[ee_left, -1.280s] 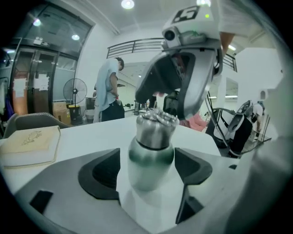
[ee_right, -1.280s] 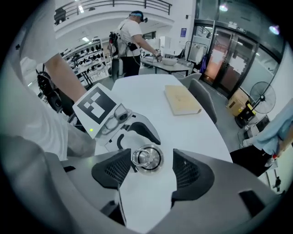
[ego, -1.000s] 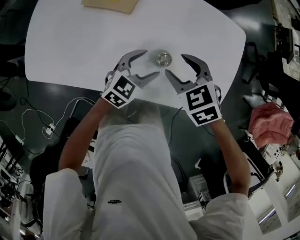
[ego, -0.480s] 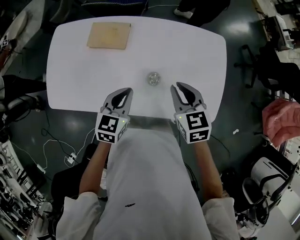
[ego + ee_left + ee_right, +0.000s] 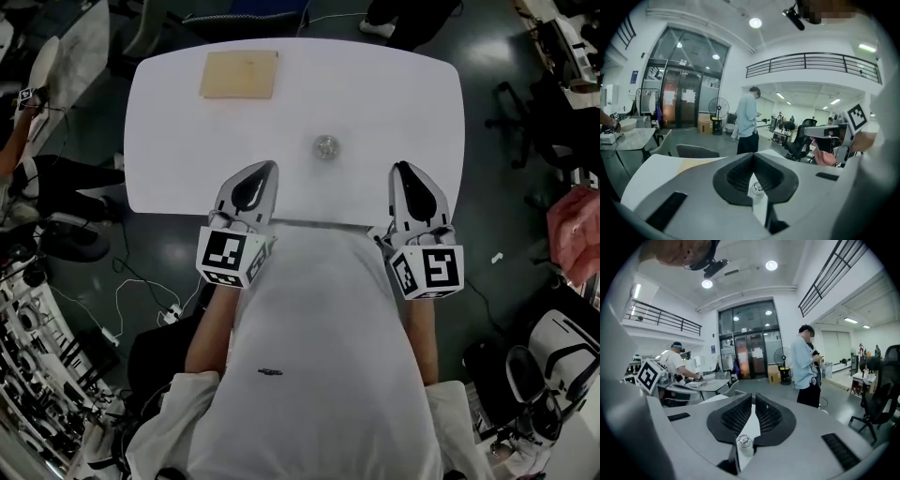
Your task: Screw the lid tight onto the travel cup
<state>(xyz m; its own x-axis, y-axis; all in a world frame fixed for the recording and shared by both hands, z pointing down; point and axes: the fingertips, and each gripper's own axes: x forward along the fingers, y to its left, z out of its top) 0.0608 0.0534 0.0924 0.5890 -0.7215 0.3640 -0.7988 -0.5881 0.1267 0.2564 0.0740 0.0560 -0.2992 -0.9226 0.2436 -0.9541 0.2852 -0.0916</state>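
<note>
1. The white table [image 5: 394,94] is filling the upper half of the head view, with dark floor [image 5: 525,234] showing around it.
2. The person [image 5: 319,356], wearing a white top, is standing at the table's near edge and holding one tool in each hand.
3. The left gripper [image 5: 263,172] is hovering over the near edge, its jaws pressed together on nothing.
4. The right gripper [image 5: 405,172] is hovering level with it, well apart to the right. Its jaws have just been closing and are lying all but together, with nothing between them.
5. A tan square board [image 5: 240,74] is lying flat near the far left corner.
6. The travel cup [image 5: 326,146] is standing upright on the middle of the table, beyond and between both grippers. It is touching neither, and its top is glinting.
</note>
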